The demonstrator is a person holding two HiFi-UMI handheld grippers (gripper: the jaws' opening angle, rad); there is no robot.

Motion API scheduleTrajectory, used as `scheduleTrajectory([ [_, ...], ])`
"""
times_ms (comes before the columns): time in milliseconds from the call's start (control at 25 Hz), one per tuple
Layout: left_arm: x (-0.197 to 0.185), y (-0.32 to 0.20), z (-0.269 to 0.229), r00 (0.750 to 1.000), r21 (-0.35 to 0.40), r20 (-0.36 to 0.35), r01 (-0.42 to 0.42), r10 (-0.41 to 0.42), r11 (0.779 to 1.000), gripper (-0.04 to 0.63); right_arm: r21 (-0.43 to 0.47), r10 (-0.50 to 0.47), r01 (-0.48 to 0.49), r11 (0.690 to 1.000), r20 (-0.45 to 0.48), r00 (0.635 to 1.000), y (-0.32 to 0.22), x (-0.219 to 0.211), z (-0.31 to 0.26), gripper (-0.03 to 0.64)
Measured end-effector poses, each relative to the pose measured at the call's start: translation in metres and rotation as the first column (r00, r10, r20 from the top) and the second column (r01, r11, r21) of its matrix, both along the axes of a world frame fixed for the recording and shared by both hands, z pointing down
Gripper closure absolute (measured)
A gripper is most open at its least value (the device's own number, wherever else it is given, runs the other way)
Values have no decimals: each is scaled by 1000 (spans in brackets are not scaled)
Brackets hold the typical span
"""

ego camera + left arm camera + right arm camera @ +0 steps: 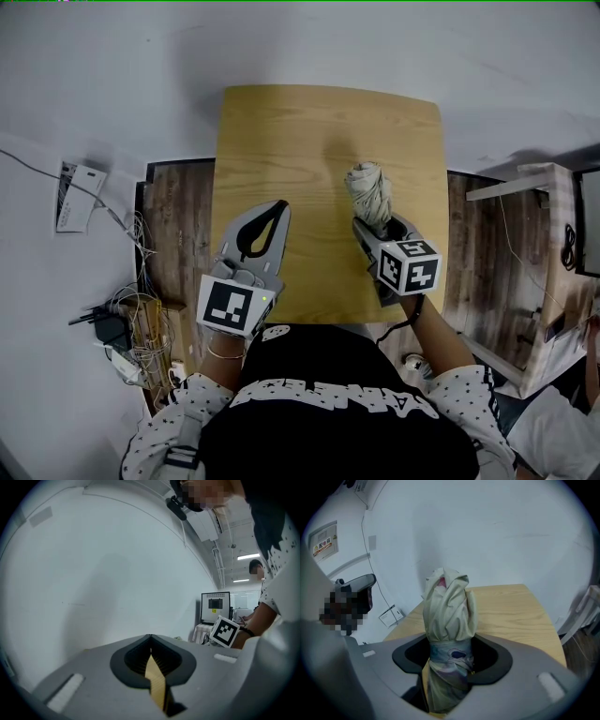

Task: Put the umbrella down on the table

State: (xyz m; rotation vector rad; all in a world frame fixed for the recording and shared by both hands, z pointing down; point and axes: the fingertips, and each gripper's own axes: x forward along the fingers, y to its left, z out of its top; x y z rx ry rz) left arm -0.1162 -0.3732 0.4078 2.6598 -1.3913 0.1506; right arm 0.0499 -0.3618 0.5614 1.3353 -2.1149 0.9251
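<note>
Our right gripper (447,654) has its jaws clamped on the folded umbrella (448,613). The umbrella sticks out past the jaws, over the tabletop (300,141). Our left gripper (150,638) has its jaws shut together, with nothing between them.

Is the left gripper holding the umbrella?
No, the left gripper is shut on nothing; the right gripper clamps the folded umbrella.

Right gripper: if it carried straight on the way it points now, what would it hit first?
Probably the wooden table. The right gripper, shut on the folded umbrella, slants down toward its bare top, so the umbrella's free end would likely touch first. The gap is hard to judge.
</note>
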Motion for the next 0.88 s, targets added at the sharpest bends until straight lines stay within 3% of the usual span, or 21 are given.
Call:
scheduleTrajectory([
  [880,-12,-20,5,1000,-26,5,6,-6,1000,592,-65,0,-4,998,-54,999,-16,0,27,350],
])
